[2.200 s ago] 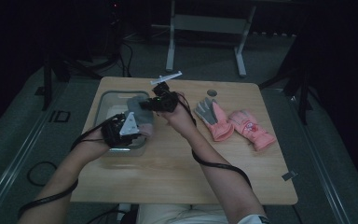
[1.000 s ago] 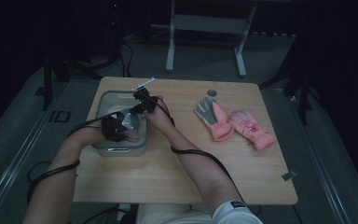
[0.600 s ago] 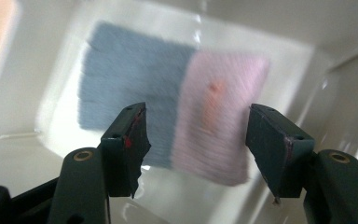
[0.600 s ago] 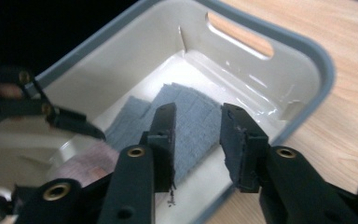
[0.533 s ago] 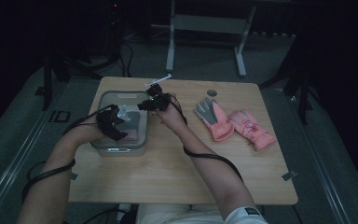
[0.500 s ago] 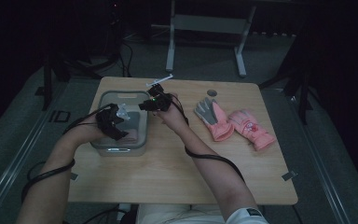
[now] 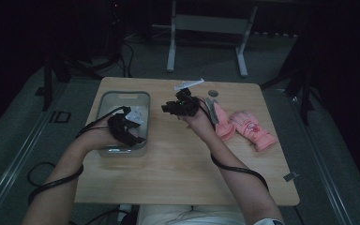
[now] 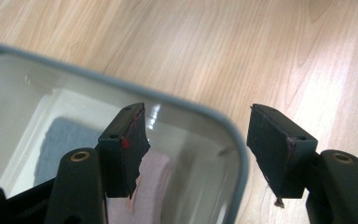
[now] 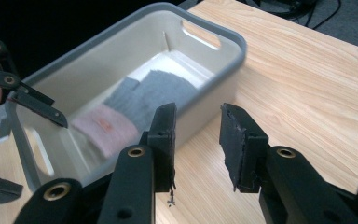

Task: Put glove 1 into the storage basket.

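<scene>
A grey tub (image 7: 104,105) stands on the left of the wooden table. Inside lies a grey glove with a pink cuff (image 9: 140,100). My left gripper (image 7: 132,127) hovers above the tub's near right corner (image 8: 223,135). Its jaws (image 8: 198,116) have just been opening, then drew in slightly. They stand open with nothing between them. My right gripper (image 7: 169,108) hangs over bare wood between the tub and two pink gloves (image 7: 251,129). It points back at the tub (image 9: 223,37), open (image 9: 198,114) and empty.
A small round grey disc (image 7: 213,93) lies near the table's far edge. A little tag (image 7: 289,176) sits at the front right corner. Cables trail off both forearms. A metal stand (image 7: 206,28) is on the floor beyond the table.
My left gripper has risen out of the tub with its jaws apart, and the glove stays inside. My right gripper has moved right, away from the tub toward the pink gloves.
</scene>
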